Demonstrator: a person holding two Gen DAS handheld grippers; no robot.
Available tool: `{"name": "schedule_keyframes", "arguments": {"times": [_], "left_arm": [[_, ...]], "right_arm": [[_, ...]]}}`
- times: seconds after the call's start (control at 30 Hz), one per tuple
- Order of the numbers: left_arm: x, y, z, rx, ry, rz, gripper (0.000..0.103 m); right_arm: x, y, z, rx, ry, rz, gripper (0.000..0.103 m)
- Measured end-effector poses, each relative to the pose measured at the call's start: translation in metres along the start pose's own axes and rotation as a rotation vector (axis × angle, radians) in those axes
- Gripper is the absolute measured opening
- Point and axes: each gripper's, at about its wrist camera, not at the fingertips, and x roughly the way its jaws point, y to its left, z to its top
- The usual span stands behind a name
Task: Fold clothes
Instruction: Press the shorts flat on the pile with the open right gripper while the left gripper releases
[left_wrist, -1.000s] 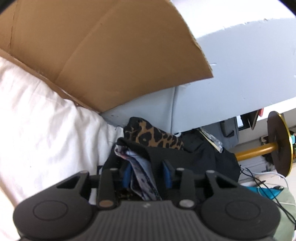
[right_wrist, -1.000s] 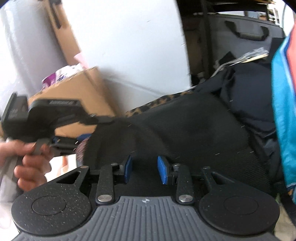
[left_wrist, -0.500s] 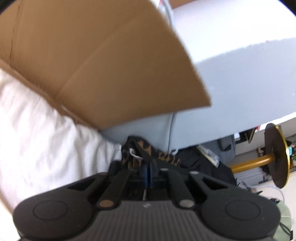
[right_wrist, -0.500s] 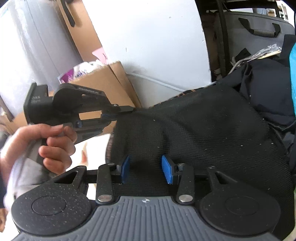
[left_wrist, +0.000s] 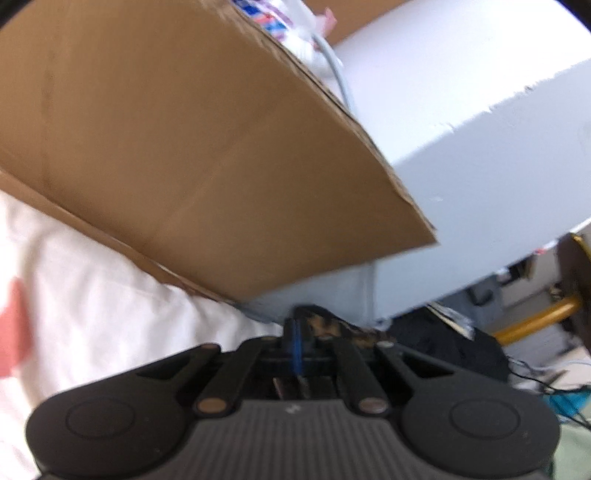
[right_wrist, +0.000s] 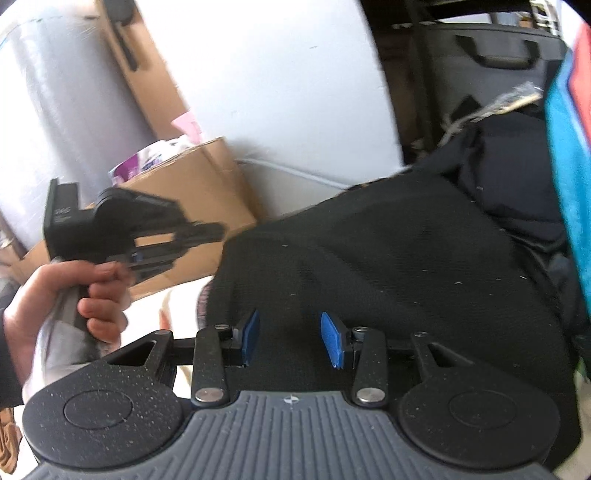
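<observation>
A black knit garment (right_wrist: 388, 277) fills the middle of the right wrist view, its upper left corner pulled up. My left gripper (right_wrist: 218, 232), held in a person's hand (right_wrist: 55, 295), is shut on that corner. In the left wrist view the left gripper (left_wrist: 295, 332) shows its blue pads pressed together, with leopard-print cloth (left_wrist: 332, 326) just beyond the tips. My right gripper (right_wrist: 291, 338) stands open over the garment's near edge, and its blue pads (right_wrist: 251, 336) press on nothing.
A brown cardboard box (left_wrist: 203, 147) leans close behind on the left, above white bedding (left_wrist: 92, 295). A pale wall panel stands to the right of it. Dark clothes (right_wrist: 517, 166) and a teal cloth (right_wrist: 569, 166) lie on the right. A yellow dumbbell bar (left_wrist: 535, 317) shows far right.
The left jaws have closed on the cloth that lay between them, and the gripper has tilted upward. The black garment's corner has risen with it. The right jaws opened slightly.
</observation>
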Motion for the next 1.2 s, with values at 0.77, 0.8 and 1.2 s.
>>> {"name": "schedule_keyframes", "arguments": {"times": [0.77,0.8,1.2], "left_arm": [[-0.053,-0.047,-0.073,0.084,0.167,-0.074,0.042],[-0.052,-0.047,-0.075,0.091,0.167,-0.065,0.042],[-0.050,-0.050,-0.089,0.188,0.166,0.042,0.020]], "right_arm": [[-0.026,-0.035,-0.017,0.056,0.010,-0.094,0.041],[-0.025,-0.035,-0.018,0.056,0.014,-0.095,0.041],[-0.027,-0.035,-0.027,0.070,0.030,-0.083,0.041]]}}
